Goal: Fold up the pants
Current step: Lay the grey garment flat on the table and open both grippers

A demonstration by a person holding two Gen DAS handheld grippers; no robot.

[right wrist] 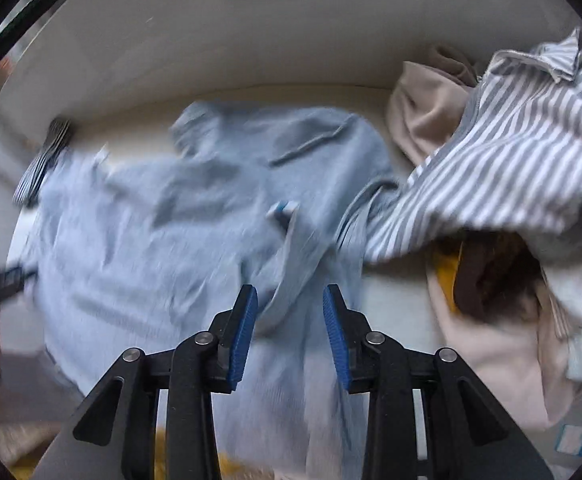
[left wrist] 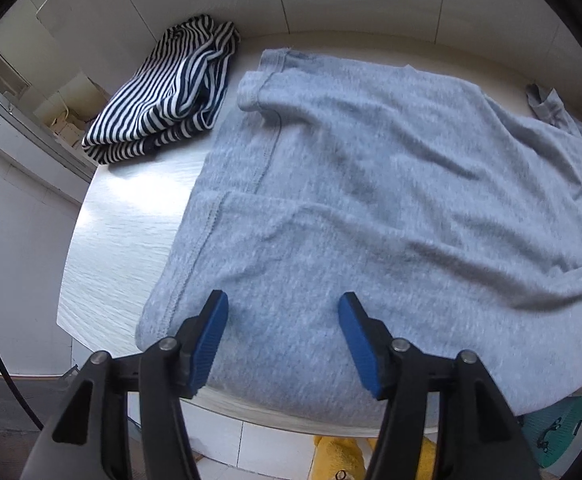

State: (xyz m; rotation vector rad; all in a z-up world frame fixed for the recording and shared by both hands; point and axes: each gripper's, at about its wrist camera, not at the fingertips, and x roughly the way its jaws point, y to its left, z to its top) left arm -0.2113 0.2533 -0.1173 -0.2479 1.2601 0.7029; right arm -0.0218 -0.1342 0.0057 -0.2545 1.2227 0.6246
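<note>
Light grey pants (left wrist: 371, 184) lie spread flat over the white table (left wrist: 123, 240), with the hemmed leg ends toward the far left. My left gripper (left wrist: 284, 300) hovers over the pants near the table's front edge, jaws wide apart, nothing between the blue pads (left wrist: 211, 340). In the blurred right wrist view the same pants (right wrist: 163, 216) fill the middle. My right gripper (right wrist: 290, 292) is just above them, jaws apart. A raised fold of the grey fabric (right wrist: 287, 264) runs up from the gap between them, and the pads do not visibly press on it.
A folded navy-and-white striped garment (left wrist: 167, 96) lies at the table's far left. On the right is a pile: a grey-and-white striped shirt (right wrist: 511, 152), a beige garment (right wrist: 423, 112) and brown and yellow cloth (right wrist: 487, 268). Yellow cloth (left wrist: 339, 456) lies on the floor below the front edge.
</note>
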